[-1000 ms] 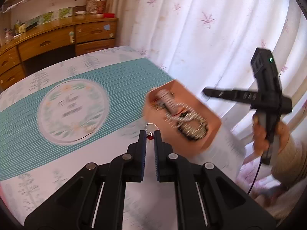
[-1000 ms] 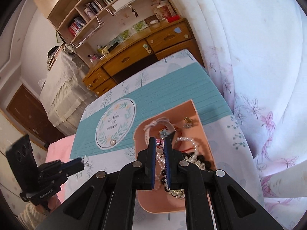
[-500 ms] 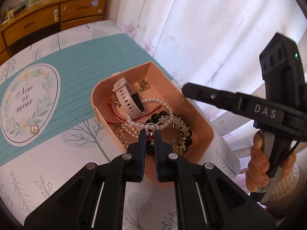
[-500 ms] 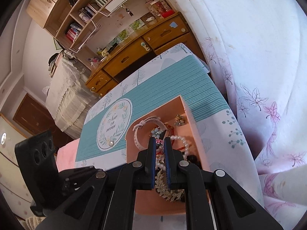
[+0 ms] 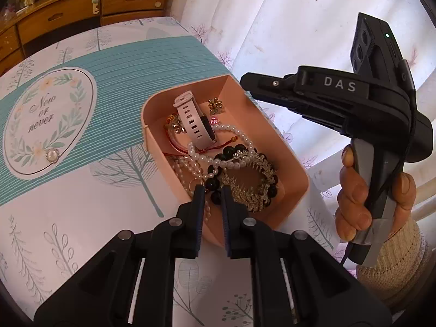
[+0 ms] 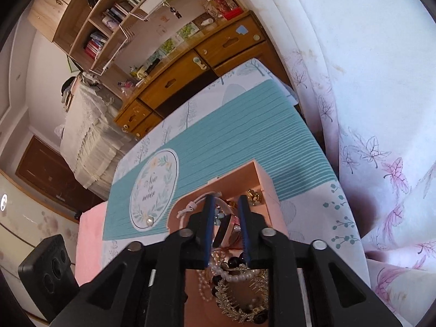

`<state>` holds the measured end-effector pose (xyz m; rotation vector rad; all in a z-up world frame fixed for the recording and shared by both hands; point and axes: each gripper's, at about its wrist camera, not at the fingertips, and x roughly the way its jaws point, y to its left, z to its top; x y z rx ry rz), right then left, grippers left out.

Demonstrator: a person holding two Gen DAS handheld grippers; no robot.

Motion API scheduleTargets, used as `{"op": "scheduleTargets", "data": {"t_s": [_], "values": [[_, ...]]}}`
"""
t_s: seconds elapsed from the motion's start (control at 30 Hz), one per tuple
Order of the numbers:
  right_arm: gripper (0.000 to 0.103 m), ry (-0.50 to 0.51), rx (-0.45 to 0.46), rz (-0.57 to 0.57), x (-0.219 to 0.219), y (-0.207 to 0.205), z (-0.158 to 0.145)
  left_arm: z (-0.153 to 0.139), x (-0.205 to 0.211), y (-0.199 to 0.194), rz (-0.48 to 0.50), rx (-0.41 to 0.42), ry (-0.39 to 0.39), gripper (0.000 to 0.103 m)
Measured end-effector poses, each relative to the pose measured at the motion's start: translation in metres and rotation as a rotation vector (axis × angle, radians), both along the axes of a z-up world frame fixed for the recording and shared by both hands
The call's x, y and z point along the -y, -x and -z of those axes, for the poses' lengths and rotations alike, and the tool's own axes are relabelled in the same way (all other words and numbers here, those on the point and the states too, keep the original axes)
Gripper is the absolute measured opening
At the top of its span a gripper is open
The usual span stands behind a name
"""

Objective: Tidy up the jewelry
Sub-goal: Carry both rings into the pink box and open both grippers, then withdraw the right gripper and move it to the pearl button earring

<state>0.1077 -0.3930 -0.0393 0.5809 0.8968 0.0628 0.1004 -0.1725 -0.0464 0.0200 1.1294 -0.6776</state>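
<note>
Left wrist view: the left tool hangs over the near end of the pink box, its jaws a narrow gap apart and having just been opening; nothing is clamped between them; a small gold ring lies at the tip of the left-hand finger, on the heap below, which I judge to be a piece just let go there. Ahead of the tool the box holds the jewelry in one tangle: a white watch, a pearl strand, dark beads and a gilt leaf bracelet. A pearl brooch sits alone on the cloth, well to the left of the tool, still outside the box. To the right, a hand grips the handle of the right tool, which reaches over the box's far-right rim.

Right wrist view: the right tool points down into the box; its jaws stand plainly apart, having just been opening; the watch strap and trinkets show beneath the gap, not pinched.

Surface and room: the table carries a printed cloth, teal band and wreath medallion; a floral curtain hangs to the right; a wooden drawer unit and bookshelves stand beyond.
</note>
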Motion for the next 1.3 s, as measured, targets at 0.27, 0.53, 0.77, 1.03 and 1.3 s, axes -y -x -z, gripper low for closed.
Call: {"op": "scheduleTargets", "data": {"t_s": [0.27,0.53,0.77,1.03,1.3], "values": [[0.021,0.073,0.052,-0.023,-0.018,0.016,-0.02,-0.025,-0.038,0.014,-0.097,0.092,0.03,0.05],[0.021,0.124,0.056,-0.099,-0.06,0.042,-0.031,-0.029,-0.106,0.02,-0.292,0.109,-0.009,0.05],[0.021,0.171,0.059,-0.181,-0.106,0.061,-0.035,-0.032,-0.171,0.029,-0.485,0.151,-0.064,0.05],[0.021,0.223,0.046,-0.323,-0.177,0.052,-0.034,-0.037,-0.229,0.036,-0.631,0.182,-0.056,0.05],[0.027,0.223,0.002,-0.438,-0.244,0.02,-0.011,-0.03,-0.25,0.035,-0.668,0.179,-0.053,0.05]]}}
